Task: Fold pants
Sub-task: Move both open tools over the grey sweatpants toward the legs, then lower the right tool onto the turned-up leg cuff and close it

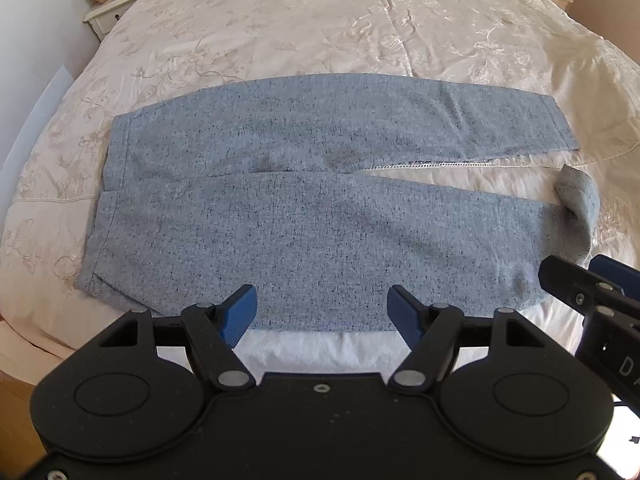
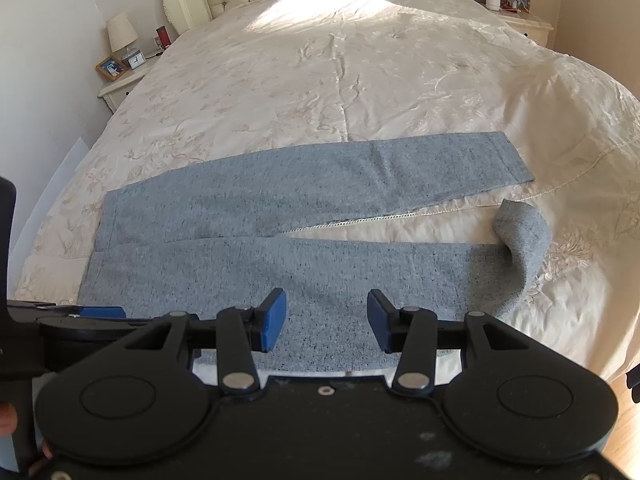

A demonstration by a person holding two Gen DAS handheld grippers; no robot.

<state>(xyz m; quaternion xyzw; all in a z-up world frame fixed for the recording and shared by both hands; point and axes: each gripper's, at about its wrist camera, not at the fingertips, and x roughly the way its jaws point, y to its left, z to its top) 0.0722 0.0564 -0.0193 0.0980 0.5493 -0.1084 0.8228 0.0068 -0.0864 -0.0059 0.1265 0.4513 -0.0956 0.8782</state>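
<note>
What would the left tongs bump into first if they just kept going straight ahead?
Probably the near leg of the speckled grey-blue knit pants, lying flat just beyond the open left tongs; height above the fabric is unclear.

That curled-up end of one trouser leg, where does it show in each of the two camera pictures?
Left wrist view: the curled cuff sits at the far right, above the right gripper.
Right wrist view: the curled cuff lies right of centre, at the end of the near leg.
Shared landmark: the lace seam of the bedspread, showing between the two legs.
</note>
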